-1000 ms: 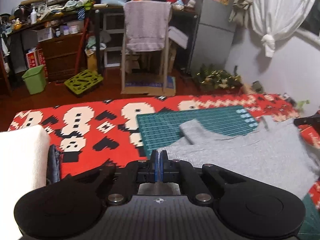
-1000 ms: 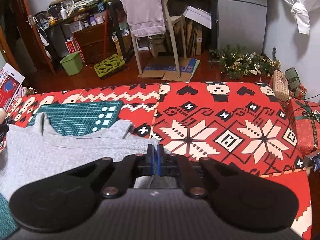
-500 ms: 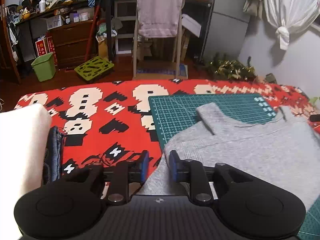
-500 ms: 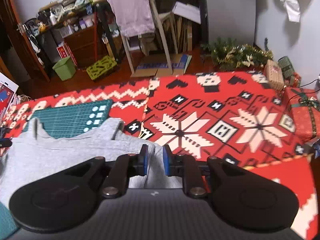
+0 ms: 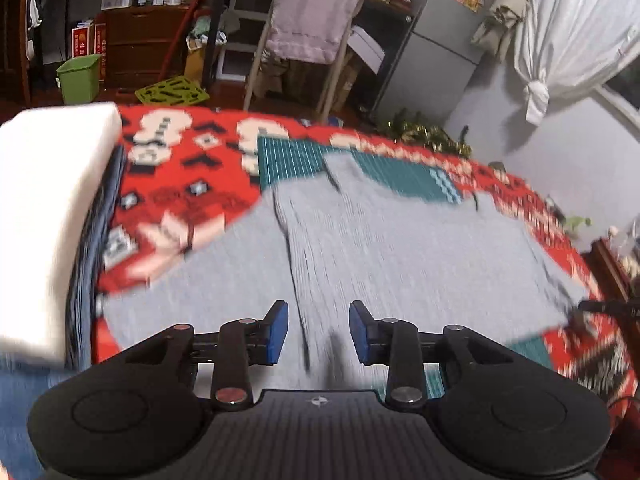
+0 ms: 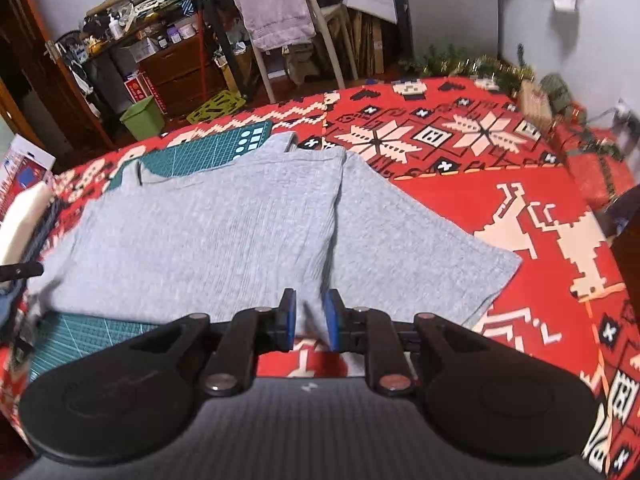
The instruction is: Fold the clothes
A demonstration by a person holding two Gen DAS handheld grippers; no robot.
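A grey knit garment (image 5: pixel 400 248) (image 6: pixel 208 232) lies spread flat on the red patterned blanket (image 6: pixel 500 184), partly over a green cutting mat (image 5: pixel 392 176) (image 6: pixel 224 148). A long crease runs down it in both views. My left gripper (image 5: pixel 318 332) hovers open over the garment's near edge with nothing between its blue pads. My right gripper (image 6: pixel 310 326) is open too, above the near hem, its pads a narrow gap apart. The left gripper's tip (image 6: pixel 20 270) pokes into the right wrist view at the far left.
A stack of folded clothes, white on top of dark denim (image 5: pixel 44 216) (image 6: pixel 24 216), sits at the blanket's left. Beyond the bed stand a chair with a towel (image 5: pixel 312 28), a green bin (image 5: pixel 80 78), cluttered shelves and a wrapped gift (image 6: pixel 600 160) at the right.
Both grippers opened and let go of the garment, then drew back and rose. The garment now lies flat, with more of it in view.
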